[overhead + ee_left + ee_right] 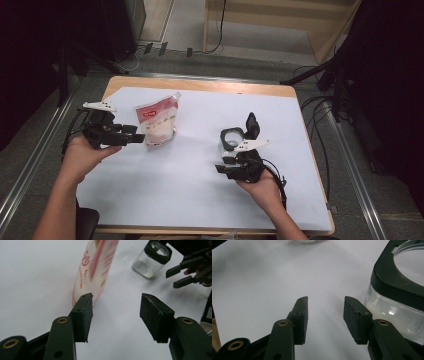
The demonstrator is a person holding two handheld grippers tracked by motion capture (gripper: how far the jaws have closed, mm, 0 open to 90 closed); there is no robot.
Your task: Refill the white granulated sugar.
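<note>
We find the pouch [159, 123] standing upright on the counter [200, 190], far-left area, long axis vertical w/ slight tilt. Left gripper [136, 135] sits just left of it, jaws level and pointing right at its lower half; jaws stand partly open, nothing between them. In the left gripper view the pouch [96, 270] lies ahead, off the left pad, not centred in the gap. Right gripper [223, 166] is near the open jar [231, 137], center-right, jaws partly open and empty, jar [402, 290] beside the right pad. We judge the left hand nearer the pouch; approx. a small sideways shift should centre it before closing.
</note>
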